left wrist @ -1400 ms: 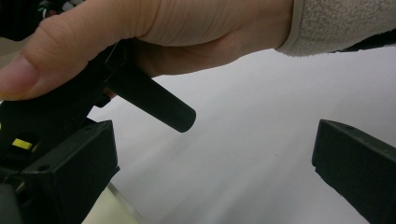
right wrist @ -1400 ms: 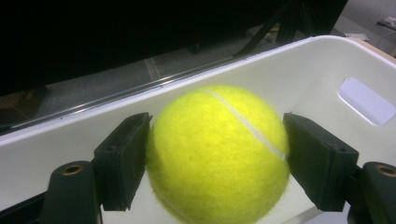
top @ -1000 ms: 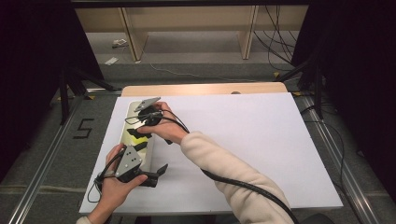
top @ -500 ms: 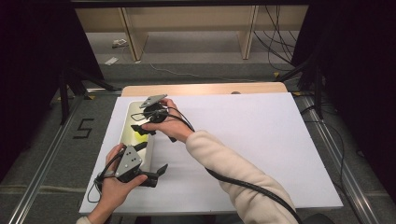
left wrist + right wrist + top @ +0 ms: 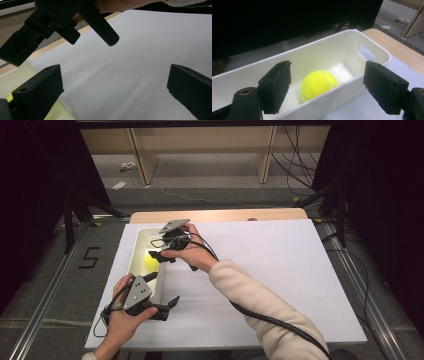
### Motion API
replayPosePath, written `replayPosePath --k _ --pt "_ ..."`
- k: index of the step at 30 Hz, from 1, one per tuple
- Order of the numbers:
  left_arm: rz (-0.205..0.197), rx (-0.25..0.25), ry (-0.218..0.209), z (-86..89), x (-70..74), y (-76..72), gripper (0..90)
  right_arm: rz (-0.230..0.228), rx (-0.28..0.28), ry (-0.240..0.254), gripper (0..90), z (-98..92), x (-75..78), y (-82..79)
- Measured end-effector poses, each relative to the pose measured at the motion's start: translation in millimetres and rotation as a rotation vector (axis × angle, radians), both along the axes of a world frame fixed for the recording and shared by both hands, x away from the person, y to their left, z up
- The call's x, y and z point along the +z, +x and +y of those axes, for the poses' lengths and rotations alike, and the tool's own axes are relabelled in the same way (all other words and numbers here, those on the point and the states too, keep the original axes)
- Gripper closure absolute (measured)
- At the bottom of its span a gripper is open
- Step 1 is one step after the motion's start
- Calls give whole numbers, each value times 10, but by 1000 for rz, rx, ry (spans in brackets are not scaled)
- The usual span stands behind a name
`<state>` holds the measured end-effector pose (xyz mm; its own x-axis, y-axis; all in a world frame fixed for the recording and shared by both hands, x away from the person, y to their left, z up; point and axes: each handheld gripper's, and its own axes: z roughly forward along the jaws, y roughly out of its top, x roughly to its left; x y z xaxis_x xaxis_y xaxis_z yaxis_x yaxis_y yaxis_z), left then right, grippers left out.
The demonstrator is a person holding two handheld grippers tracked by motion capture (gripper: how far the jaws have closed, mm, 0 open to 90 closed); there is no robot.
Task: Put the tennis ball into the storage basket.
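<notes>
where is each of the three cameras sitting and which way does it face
High view: fixed above the table, facing forward and down on the white plastic bin; both forearms and grippers show.
Left gripper view: on the left gripper, facing across the white sheet past its open jaws.
Right gripper view: on the right gripper, aimed into the bin.
Shared by high and right gripper views: yellow tennis ball.

We can read one mark: a black numeral "5" [image 5: 90, 258] on the grey floor [image 5: 60, 285], left of the surface [image 5: 280, 270].
</notes>
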<state>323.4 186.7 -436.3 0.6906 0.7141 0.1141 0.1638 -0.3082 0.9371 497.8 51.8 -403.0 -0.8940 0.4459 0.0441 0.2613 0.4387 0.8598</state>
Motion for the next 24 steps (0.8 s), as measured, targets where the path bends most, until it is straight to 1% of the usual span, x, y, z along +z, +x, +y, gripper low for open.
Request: replayPosePath --k 4,6,7,9,24 --pt "0 -1 0 -3 0 -1 0 -5 -5 1 230 -80 7 -15" --pt "-1 -1 0 -4 1 -2 0 3 -12 1 230 -115 7 -25" --pt "-2 -1 0 -4 2 -3 0 -4 -11 2 230 -130 5 -22" --pt "-3 0 1 -4 3 -5 0 -1 -15 -4 230 -164 7 -26" --pt "-5 0 1 -3 6 -6 0 -14 -52 -6 228 -433 51 -29"
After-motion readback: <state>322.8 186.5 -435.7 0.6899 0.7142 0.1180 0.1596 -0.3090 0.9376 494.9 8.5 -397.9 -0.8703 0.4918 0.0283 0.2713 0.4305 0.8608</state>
